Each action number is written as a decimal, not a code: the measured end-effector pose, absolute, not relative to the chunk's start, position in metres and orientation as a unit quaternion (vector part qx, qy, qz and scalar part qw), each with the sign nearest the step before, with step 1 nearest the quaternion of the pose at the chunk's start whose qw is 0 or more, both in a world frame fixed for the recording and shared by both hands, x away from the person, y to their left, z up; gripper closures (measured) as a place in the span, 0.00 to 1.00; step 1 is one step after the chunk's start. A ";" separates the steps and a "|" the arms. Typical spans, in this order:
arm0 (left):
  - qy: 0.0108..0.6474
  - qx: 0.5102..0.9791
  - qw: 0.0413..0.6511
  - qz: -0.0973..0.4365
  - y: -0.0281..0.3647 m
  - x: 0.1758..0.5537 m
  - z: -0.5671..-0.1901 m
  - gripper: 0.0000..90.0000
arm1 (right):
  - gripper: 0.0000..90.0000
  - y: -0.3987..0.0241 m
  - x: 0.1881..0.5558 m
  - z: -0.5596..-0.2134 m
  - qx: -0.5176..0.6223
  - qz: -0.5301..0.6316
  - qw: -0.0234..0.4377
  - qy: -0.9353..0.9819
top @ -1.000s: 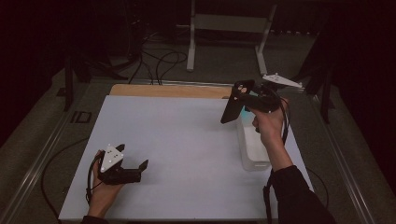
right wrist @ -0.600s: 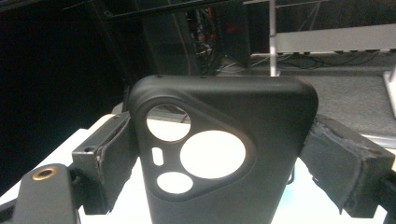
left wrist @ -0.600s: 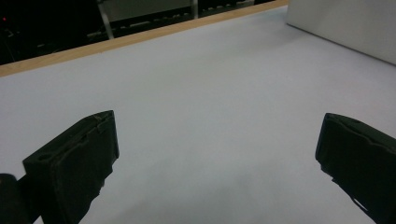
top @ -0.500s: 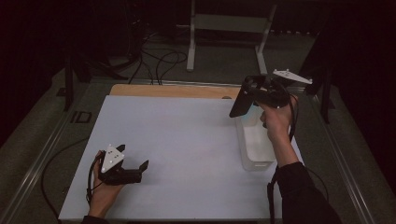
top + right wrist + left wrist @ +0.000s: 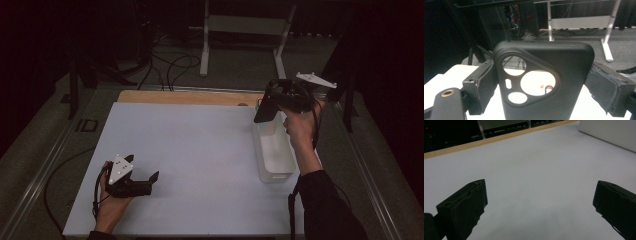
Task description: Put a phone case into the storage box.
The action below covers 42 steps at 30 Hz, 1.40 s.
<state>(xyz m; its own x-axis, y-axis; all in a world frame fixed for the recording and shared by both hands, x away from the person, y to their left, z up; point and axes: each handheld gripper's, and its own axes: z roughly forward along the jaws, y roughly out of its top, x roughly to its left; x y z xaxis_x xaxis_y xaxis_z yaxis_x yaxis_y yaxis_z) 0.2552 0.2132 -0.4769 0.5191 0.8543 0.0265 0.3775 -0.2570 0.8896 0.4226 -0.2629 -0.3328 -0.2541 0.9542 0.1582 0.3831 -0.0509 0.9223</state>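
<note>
Bare white table top (image 5: 200, 150) across the middle, white bin (image 5: 275, 155) blocking the right edge

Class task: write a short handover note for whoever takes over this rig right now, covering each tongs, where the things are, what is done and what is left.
Right tongs: shut on the black phone case, held in the air above the far end of the clear bin.
Left tongs: open, holding nothing, low over the white table at its near left.
Done: the case is gripped and lifted off the table.
Left: probably setting the case down somewhere; the left tongs are free to help.
</note>
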 end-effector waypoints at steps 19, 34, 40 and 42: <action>0.416 0.739 0.456 0.269 0.216 0.254 -0.475 0.00 | 0.15 -0.276 0.440 -0.352 0.572 0.440 0.315 0.617; 0.418 0.734 0.459 0.276 0.219 0.252 -0.473 0.00 | 0.15 -0.269 0.456 -0.379 0.589 0.405 0.317 0.623; 0.417 0.732 0.460 0.279 0.219 0.251 -0.473 0.00 | 0.15 -0.268 0.460 -0.395 0.594 0.390 0.315 0.629; 0.418 0.732 0.461 0.279 0.219 0.251 -0.472 0.00 | 0.15 -0.266 0.462 -0.399 0.596 0.389 0.312 0.629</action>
